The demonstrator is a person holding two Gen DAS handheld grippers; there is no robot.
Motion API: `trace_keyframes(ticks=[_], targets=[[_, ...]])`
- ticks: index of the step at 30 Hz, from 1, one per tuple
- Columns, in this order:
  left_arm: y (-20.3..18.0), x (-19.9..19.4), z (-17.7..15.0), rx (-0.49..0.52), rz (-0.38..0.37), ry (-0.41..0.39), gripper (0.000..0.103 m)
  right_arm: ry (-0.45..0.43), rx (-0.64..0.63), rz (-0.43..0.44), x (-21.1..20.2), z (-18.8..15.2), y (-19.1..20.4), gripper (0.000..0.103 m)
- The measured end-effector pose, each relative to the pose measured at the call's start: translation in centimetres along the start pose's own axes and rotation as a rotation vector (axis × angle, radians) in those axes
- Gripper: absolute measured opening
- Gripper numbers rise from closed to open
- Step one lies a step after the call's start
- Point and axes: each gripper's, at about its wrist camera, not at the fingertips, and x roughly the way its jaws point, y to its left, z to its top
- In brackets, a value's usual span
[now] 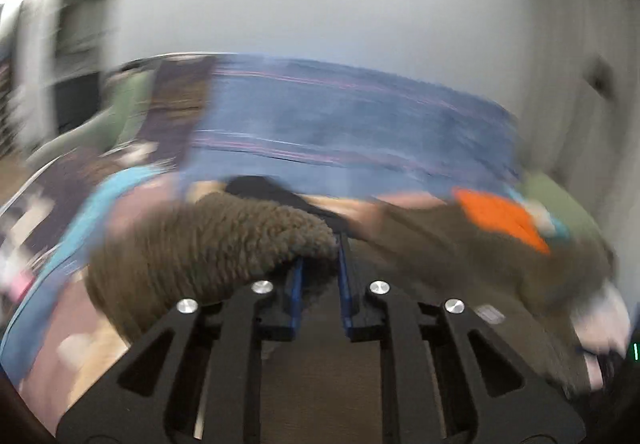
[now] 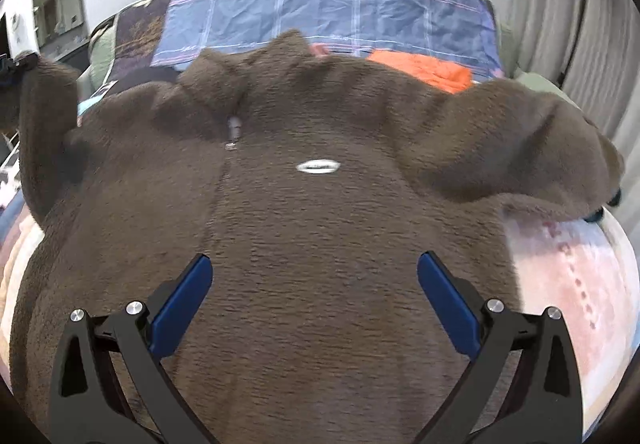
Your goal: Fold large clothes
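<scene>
A large brown fleece jacket [image 2: 312,228] lies front up on the bed, with a zipper pull [image 2: 234,128] near the collar and a small white logo [image 2: 318,167]. My right gripper [image 2: 316,264] hovers open over its lower body, holding nothing. My left gripper [image 1: 320,244] is shut on the jacket's left sleeve [image 1: 208,244] and holds it lifted; the left wrist view is motion-blurred. That sleeve and the left gripper show at the far left of the right wrist view [image 2: 16,64]. The right sleeve [image 2: 520,148] lies folded across the chest.
A blue plaid blanket [image 2: 332,12] covers the far part of the bed. An orange garment [image 2: 432,72] lies beyond the collar. A pale patterned sheet [image 2: 568,264] shows at the right. White wall behind, curtain [image 2: 580,44] at right.
</scene>
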Motion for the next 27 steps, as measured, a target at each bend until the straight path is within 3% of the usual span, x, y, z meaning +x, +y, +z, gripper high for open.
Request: trace_keyframes(ticks=[2, 3, 4, 6, 8, 12, 14, 21, 27], targets=[[-5.7, 1.5, -2.0, 0.102, -0.123, 0.073, 0.042, -0.004, 0.017, -0.038, -0.3, -0.2, -1.7, 0.102], [-7.3, 2.0, -3.2, 0.139, -0.159, 0.103, 0.062, -0.003, 0.024, -0.055, -0.3, -0.3, -2.6, 0.102], [-9.2, 2.4, -4.8, 0.189, -0.187, 0.132, 0.069, 0.000, 0.029, -0.064, -0.4, -0.4, -3.2, 0.102], [-12.2, 3.0, -8.1, 0.324, -0.209, 0.182, 0.078, 0.018, 0.040, -0.075, -0.3, -0.8, -4.7, 0.102], [-14.0, 2.7, -11.4, 0.454, -0.208, 0.236, 0.080, 0.043, 0.045, -0.044, 0.0, -0.9, -5.6, 0.102], [-13.1, 0.8, -14.0, 0.503, -0.183, 0.272, 0.083, 0.102, 0.054, 0.101, 1.3, -0.3, -5.4, 0.102], [-11.1, 0.0, -14.1, 0.465, -0.146, 0.277, 0.084, 0.109, 0.038, 0.170, 1.9, 0.4, -4.1, 0.102], [-2.9, -0.1, -13.8, 0.295, 0.162, 0.306, 0.085, 0.168, -0.107, 0.421, 7.3, 6.4, 3.2, 0.102], [1.1, 0.9, -13.4, 0.243, 0.356, 0.307, 0.085, 0.158, -0.084, 0.428, 14.0, 12.0, 8.6, 0.102]])
